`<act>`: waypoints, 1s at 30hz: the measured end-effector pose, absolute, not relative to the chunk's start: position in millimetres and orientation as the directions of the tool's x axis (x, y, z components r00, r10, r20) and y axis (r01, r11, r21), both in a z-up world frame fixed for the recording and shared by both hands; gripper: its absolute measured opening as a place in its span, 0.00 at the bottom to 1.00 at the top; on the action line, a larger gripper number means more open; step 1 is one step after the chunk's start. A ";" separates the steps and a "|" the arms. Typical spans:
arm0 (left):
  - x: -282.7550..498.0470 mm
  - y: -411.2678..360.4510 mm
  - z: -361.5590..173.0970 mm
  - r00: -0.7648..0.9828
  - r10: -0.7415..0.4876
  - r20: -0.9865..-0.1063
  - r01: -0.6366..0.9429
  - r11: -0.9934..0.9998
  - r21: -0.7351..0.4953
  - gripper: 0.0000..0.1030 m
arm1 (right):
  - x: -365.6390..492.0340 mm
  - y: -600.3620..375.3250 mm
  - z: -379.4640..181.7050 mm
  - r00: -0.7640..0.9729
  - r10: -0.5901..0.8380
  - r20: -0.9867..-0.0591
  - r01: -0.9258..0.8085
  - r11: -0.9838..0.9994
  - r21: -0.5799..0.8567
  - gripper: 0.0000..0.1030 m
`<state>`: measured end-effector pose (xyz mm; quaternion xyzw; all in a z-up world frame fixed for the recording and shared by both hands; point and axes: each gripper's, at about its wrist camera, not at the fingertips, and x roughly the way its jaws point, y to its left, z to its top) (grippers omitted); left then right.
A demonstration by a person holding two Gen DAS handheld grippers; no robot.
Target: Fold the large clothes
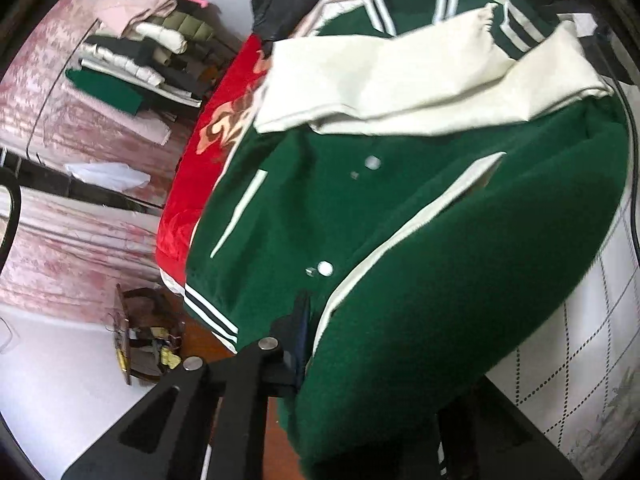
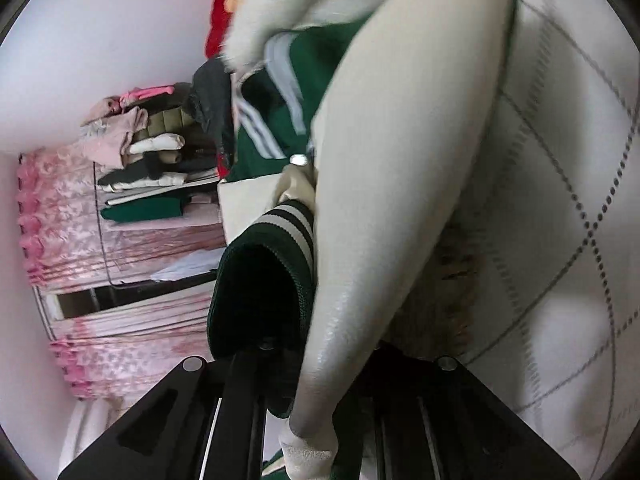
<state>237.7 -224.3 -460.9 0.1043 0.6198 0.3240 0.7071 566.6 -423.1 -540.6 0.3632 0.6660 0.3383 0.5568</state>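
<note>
While both tools clamp the green jacket [image 1: 400,240], left tool [image 1: 298,344] at its hem, right tool [image 2: 316,412] on the cream sleeve [image 2: 380,200].

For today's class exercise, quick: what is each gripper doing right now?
Left gripper: shut on the green jacket.
Right gripper: shut on the jacket's cream sleeve.

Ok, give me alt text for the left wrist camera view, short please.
A green varsity jacket with cream sleeves folded across its chest lies on a red blanket, its lower hem pinched in the left gripper at the bottom of the view. Behind, a stack of folded clothes sits on a pink-covered surface.
</note>
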 end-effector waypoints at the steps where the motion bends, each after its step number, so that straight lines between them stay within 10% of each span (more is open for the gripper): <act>1: 235.8 -212.7 -452.5 0.028 0.571 -0.820 -0.350 0.774 0.527 0.12 | 567.4 -414.8 -523.2 -0.112 0.852 -0.512 0.091 0.522 0.848 0.11; 14: 213.1 -22.6 -422.2 0.084 0.314 -0.946 -0.532 0.817 0.224 0.15 | 588.7 -176.1 -381.4 -0.085 0.658 -0.748 -0.093 0.743 0.663 0.11; 23: 191.4 131.3 -505.1 0.065 0.012 -0.998 -0.691 0.722 -0.036 0.28 | 596.4 20.2 -443.3 -0.214 0.426 -0.879 -0.185 0.866 0.464 0.22; 26: 179.3 163.5 -522.1 0.118 -0.081 -0.990 -0.743 0.654 -0.143 0.41 | 601.8 55.5 -463.7 -0.259 0.372 -0.891 -0.214 0.878 0.429 0.40; 30: 160.4 189.0 -510.9 0.121 0.018 -0.992 -0.805 0.587 -0.088 0.86 | 606.5 66.3 -455.4 -0.328 0.491 -0.807 -0.207 0.796 0.569 0.58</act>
